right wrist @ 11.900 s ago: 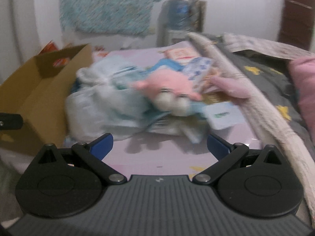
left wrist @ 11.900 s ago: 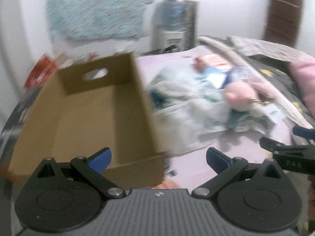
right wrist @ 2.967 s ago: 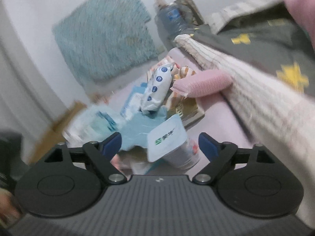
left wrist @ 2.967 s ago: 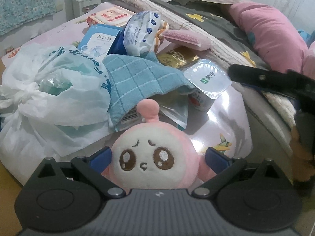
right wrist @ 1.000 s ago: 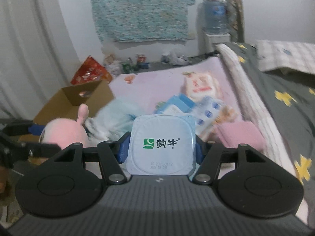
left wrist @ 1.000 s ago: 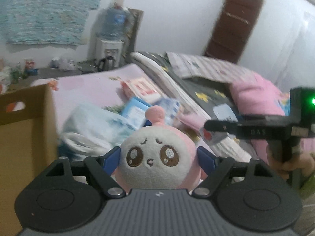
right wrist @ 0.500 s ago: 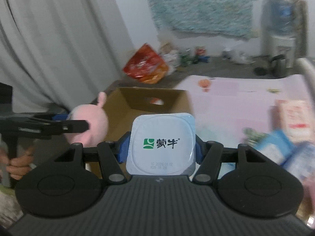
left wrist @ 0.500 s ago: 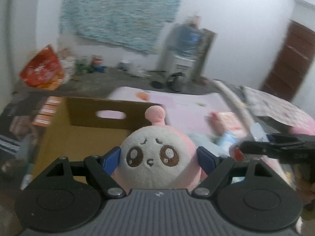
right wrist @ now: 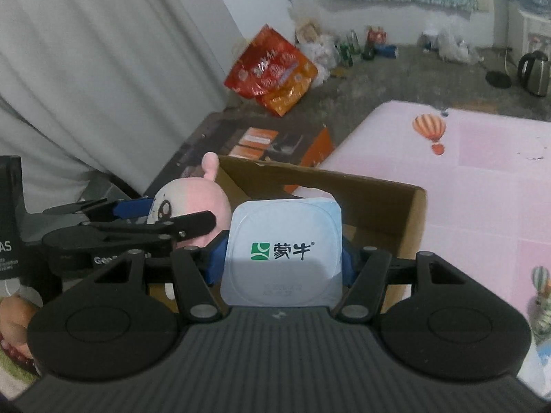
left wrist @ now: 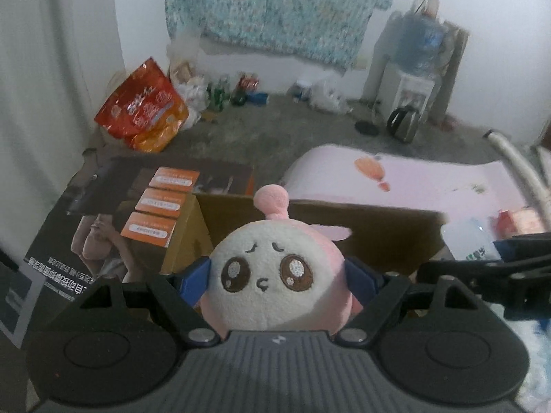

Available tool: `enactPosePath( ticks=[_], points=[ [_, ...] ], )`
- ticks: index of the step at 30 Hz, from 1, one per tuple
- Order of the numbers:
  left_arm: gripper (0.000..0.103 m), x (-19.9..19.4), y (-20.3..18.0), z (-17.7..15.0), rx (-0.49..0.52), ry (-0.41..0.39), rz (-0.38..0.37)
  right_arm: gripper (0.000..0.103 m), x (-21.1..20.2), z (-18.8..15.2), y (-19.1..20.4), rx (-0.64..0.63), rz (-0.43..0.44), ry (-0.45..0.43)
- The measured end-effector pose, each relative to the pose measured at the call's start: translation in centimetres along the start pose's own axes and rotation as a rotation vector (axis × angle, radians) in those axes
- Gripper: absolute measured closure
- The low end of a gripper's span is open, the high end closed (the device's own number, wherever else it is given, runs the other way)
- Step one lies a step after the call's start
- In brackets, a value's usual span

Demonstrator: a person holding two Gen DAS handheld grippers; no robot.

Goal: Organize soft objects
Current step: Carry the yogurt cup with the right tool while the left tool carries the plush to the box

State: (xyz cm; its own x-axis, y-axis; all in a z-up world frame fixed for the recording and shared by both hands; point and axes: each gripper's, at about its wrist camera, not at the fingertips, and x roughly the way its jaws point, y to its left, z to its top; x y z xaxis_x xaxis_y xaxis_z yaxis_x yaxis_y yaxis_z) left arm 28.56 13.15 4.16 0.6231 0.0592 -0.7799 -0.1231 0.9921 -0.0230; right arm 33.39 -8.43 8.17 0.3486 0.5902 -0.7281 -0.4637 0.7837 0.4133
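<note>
From the left wrist cam the left gripper [left wrist: 277,278] is clamped on the pink plush toy [left wrist: 277,275] right over the cardboard box [left wrist: 378,230], and on the right wrist cam the right gripper [right wrist: 282,261] is squeezing a yogurt cup [right wrist: 282,251] above that same box, plush just to its left.

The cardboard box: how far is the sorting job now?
Nothing visibly lies in the cardboard box yet. In hand: the left gripper holds the pink plush toy, the right gripper the yogurt cup, both near the box. Left: releasing them inside.
</note>
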Motion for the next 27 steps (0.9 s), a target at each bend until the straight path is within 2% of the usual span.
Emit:
enactPosePath(
  ticks=[11, 18, 27],
  points=[
    [0.014, 6.6, 0.0, 0.5, 0.059, 0.097, 0.130, 0.043, 7.4, 1.2, -2.2, 0.045, -0.007, 0.082],
    [0.013, 7.5, 0.1, 0.6, 0.051, 0.112, 0.153, 0.043, 9.3, 1.4, -3.5, 0.088, 0.003, 0.100],
    [0.009, 7.9, 0.5, 0.9, 0.031, 0.118, 0.140, 0.043, 9.9, 1.8, -4.1, 0.106, -0.002, 0.102]
  ],
)
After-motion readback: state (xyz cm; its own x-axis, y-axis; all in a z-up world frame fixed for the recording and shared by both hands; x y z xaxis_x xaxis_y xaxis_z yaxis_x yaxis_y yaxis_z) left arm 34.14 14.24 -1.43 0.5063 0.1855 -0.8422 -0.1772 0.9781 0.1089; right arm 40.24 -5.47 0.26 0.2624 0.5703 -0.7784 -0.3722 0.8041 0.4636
